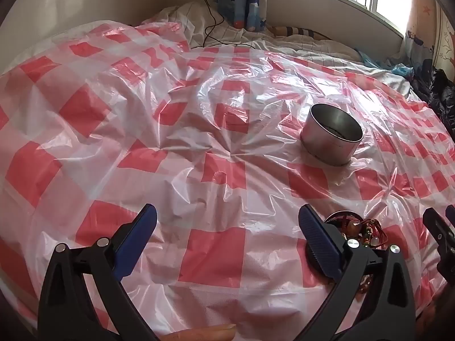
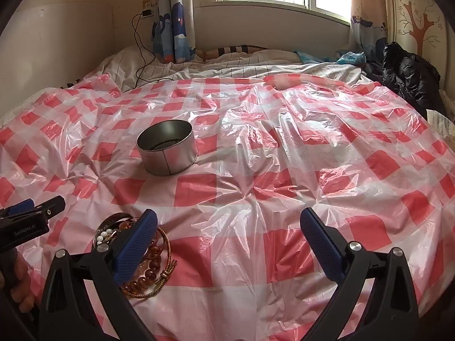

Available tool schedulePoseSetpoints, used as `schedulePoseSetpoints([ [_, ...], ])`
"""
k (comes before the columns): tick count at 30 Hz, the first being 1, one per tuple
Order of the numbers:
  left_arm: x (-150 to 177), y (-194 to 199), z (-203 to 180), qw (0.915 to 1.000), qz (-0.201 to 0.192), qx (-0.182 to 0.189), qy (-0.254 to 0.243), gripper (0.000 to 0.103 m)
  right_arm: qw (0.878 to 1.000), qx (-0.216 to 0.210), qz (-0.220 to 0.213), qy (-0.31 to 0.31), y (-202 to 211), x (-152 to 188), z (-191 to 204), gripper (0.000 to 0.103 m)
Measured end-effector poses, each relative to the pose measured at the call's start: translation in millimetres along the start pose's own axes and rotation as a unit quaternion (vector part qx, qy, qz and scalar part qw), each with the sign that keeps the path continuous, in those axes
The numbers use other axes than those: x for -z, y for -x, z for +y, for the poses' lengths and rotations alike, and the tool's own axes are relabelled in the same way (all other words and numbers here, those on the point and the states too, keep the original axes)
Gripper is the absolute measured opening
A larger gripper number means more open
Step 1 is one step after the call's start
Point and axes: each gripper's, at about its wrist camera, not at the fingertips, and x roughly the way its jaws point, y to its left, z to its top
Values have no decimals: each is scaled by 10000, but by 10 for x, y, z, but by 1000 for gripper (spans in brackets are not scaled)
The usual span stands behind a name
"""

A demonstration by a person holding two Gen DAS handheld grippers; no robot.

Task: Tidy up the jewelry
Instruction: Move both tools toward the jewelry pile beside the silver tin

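Left wrist view: left hand-held gripper (image 1: 227, 237) wide open, nothing between blue pads, hanging over red-checked plastic sheet (image 1: 142, 142) on bed. Jewelry pile (image 1: 366, 234) just beside its right finger, partly hidden. Round metal tin (image 1: 331, 140) upright further out, well apart from pile.

Right wrist view: right hand-held gripper (image 2: 229, 241) also fully open, holding nothing. Jewelry pile (image 2: 148, 270) – amber beads, gold bangle, small dish with white beads – behind its left finger. Metal tin (image 2: 167, 150) beyond, lid off. Black jacket (image 2: 406, 71) at far right bed edge.
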Motion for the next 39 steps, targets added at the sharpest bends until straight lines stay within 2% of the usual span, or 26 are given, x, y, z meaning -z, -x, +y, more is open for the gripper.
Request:
schedulePoseSetpoints([
  [21, 1, -1, -1, 10000, 14, 30, 30, 96, 10000, 23, 13, 17, -4, 0, -3, 97],
  [28, 25, 16, -26, 9999, -22, -37, -157, 96, 10000, 24, 13, 19, -2, -1, 0, 97],
  [33, 16, -13, -138, 9990, 70, -168, -401, 96, 10000, 25, 12, 24, 0, -1, 0, 97],
  [36, 19, -45, -119, 9981, 171, -409, -435, 96, 10000, 24, 13, 24, 1, -1, -4, 97],
  [39, 15, -38, -102, 9963, 109, -682, -505, 96, 10000, 23, 10, 18, 2, -1, -6, 97],
])
